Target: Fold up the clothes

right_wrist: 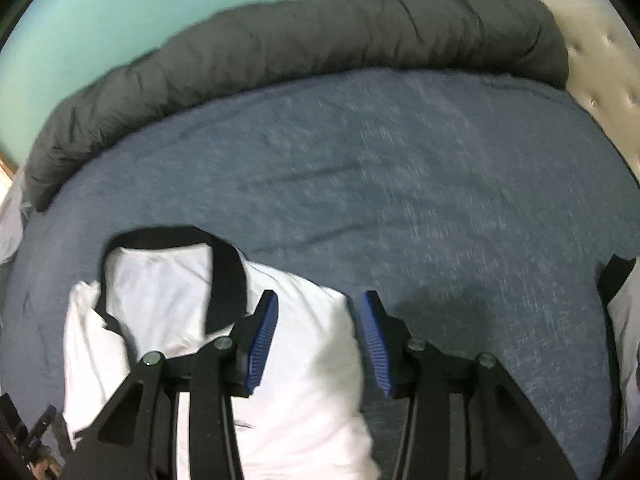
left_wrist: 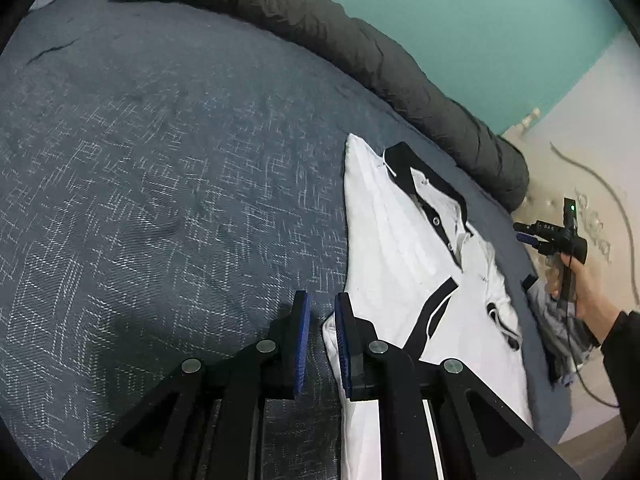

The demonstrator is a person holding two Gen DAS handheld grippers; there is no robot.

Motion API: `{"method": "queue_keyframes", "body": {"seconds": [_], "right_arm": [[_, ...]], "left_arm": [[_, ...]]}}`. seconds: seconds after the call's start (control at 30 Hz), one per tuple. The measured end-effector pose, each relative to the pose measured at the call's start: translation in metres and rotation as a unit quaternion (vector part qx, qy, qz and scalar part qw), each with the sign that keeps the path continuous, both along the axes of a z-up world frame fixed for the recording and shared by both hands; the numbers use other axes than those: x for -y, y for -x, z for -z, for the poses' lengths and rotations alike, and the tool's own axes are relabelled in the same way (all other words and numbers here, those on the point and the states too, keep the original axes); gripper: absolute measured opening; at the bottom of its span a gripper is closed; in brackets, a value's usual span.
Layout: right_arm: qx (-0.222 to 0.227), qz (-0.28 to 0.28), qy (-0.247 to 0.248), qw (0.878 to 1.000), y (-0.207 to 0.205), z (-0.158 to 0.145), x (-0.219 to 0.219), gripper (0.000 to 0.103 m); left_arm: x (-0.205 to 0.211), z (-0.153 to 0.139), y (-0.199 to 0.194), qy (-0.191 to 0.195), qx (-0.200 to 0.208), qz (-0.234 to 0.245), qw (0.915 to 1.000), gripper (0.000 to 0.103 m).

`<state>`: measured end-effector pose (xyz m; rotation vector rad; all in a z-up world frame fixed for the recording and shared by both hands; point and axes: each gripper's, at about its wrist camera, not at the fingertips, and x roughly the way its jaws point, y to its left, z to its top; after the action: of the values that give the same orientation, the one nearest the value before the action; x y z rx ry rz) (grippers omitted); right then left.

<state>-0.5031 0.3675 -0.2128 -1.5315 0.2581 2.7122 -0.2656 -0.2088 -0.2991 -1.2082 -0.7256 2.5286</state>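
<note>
A white shirt [left_wrist: 404,264] with black trim lies on a blue bedspread [left_wrist: 160,184], a rolled grey duvet [left_wrist: 360,52] along the far edge. The left gripper [left_wrist: 322,344] hovers slightly open and empty at the shirt's near edge. The right gripper [right_wrist: 318,340] gapes wider, holding nothing, over the shirt's right edge.

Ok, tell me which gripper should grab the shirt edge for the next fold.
Probably the left gripper: its open jaws already sit at the white polo shirt's near edge. The right gripper, also open, hovers over the shirt's side in a blurred view.
</note>
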Motion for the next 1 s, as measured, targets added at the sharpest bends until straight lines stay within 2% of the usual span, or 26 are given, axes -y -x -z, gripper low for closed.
{"method": "queue_keyframes", "body": {"seconds": [0.17, 0.3, 0.33, 0.4, 0.5, 0.63, 0.77, 1.0], "right_arm": [[0.016, -0.020, -0.022, 0.999, 0.009, 0.022, 0.000, 0.044], [0.045, -0.023, -0.059, 0.997, 0.021, 0.045, 0.001, 0.042], [0.050, -0.018, -0.061, 0.997, 0.025, 0.051, -0.001, 0.038], [0.055, -0.022, -0.054, 0.997, 0.029, 0.060, 0.000, 0.017], [0.057, -0.025, -0.064, 0.996, 0.031, 0.064, 0.001, 0.005], [0.051, -0.014, -0.068, 0.996, 0.034, 0.067, -0.006, 0.004], [0.027, 0.026, -0.078, 0.996, 0.035, 0.061, -0.021, 0.003], [0.026, 0.045, -0.074, 0.996, 0.038, 0.068, -0.028, 0.003]], "left_arm": [[-0.012, 0.004, 0.005, 0.014, 0.003, 0.009, 0.9999, 0.014], [-0.014, 0.007, 0.010, 0.018, 0.007, 0.010, 0.9998, 0.014], [-0.013, 0.007, 0.010, 0.017, 0.008, 0.009, 0.9998, 0.014], [-0.010, 0.008, 0.010, 0.017, 0.009, 0.005, 0.9998, 0.014], [-0.007, 0.010, 0.010, 0.014, 0.012, 0.001, 0.9998, 0.014], [-0.007, 0.012, 0.010, 0.014, 0.014, 0.000, 0.9998, 0.014], [-0.009, 0.013, 0.011, 0.016, 0.015, 0.001, 0.9998, 0.014], [-0.014, 0.014, 0.012, 0.021, 0.016, 0.006, 0.9996, 0.014]]}}
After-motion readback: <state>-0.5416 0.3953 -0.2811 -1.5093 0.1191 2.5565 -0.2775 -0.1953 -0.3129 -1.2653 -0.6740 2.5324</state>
